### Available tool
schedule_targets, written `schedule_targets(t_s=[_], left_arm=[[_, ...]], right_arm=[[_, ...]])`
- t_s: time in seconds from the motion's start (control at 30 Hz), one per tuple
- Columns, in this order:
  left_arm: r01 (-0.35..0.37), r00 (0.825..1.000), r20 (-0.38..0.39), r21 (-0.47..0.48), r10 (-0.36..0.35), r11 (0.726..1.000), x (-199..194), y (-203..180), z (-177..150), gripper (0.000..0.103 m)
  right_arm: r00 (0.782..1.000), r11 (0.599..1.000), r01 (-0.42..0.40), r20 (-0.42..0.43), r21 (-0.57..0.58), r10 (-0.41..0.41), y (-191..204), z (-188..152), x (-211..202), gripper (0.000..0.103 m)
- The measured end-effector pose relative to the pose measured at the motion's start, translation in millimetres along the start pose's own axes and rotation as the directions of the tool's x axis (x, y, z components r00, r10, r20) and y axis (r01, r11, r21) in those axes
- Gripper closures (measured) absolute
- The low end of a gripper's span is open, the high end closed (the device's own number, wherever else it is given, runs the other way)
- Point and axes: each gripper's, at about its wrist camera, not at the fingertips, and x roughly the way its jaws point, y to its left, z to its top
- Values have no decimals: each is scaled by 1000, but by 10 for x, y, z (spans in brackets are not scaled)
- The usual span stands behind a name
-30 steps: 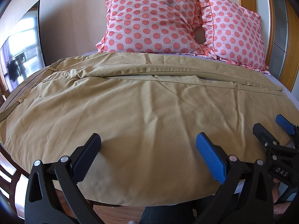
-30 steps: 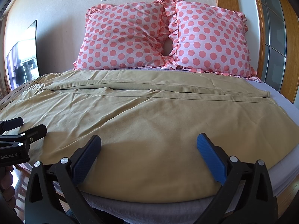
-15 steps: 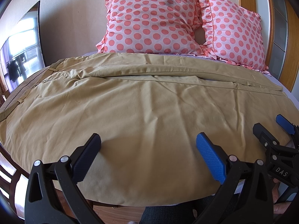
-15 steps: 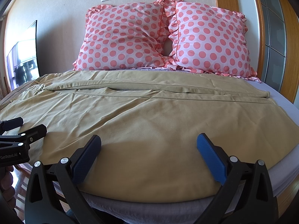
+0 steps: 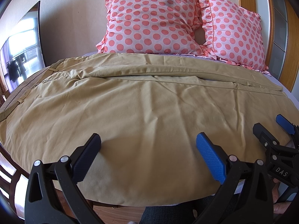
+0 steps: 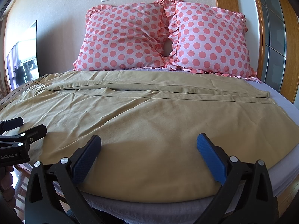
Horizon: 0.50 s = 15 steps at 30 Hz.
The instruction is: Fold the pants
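Tan pants lie spread flat across the bed, waistband at the left, leg hems at the right; they also show in the right wrist view. The two legs lie side by side with a seam gap between them. My left gripper is open and empty, hovering over the near edge of the pants. My right gripper is open and empty over the same near edge, further right. Each gripper shows in the other's view: the right gripper and the left gripper.
Two pink polka-dot pillows lean against the wall at the head of the bed. A lilac sheet shows at the right. A mirror stands at the left. Wooden floor lies below the near bed edge.
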Motion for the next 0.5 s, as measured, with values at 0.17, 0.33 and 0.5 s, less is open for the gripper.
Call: schedule_targets(t_s=[0.17,0.33,0.5], left_arm=[[0,1000,2,0,0,1000,2,1,1,2],[0,1000,2,1,0,1000,-4,-1,-2,2],[0,1000,1,1,0,1000,-2,-1,-1,2]], right_arm=[[1000,1000,0,0,0,0,0,-1,-1,1],[1000,1000,0,1,0,0,2,0,-4,1],[1000,1000,0,2,0,0,4,-4,-6,1]])
